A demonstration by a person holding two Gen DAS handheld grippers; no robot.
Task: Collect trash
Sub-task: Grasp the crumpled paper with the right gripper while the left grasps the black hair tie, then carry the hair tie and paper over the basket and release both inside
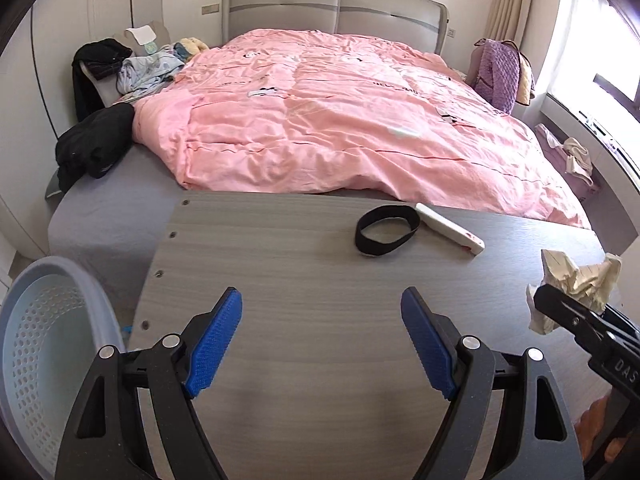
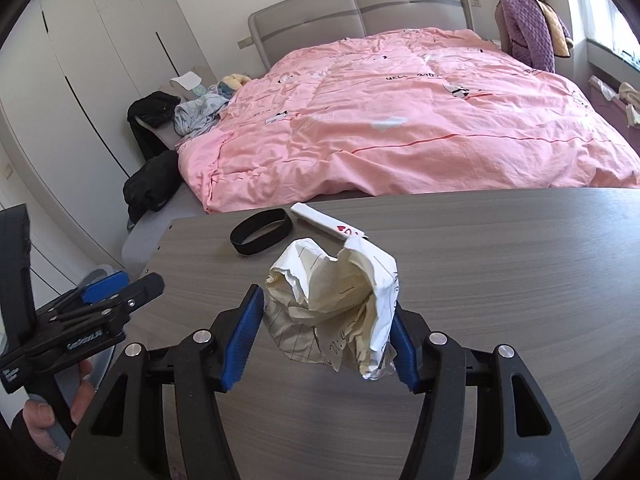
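Right tongs (image 2: 326, 334) pinch crumpled paper (image 2: 336, 304) above the desk (image 2: 500, 280), left tongs (image 1: 320, 344) gaping empty beside; that loose wad could slip before reaching the basket (image 1: 44, 344).

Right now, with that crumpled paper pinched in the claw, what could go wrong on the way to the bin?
The right gripper pinches only the lower part of the loose crumpled paper; it could slip out in transit. The light blue basket sits low beside the table's left edge, so a drop may miss it. The open left gripper lies in between and could get bumped. The black band and white card look unlike trash; grabbing them might be a mistake.
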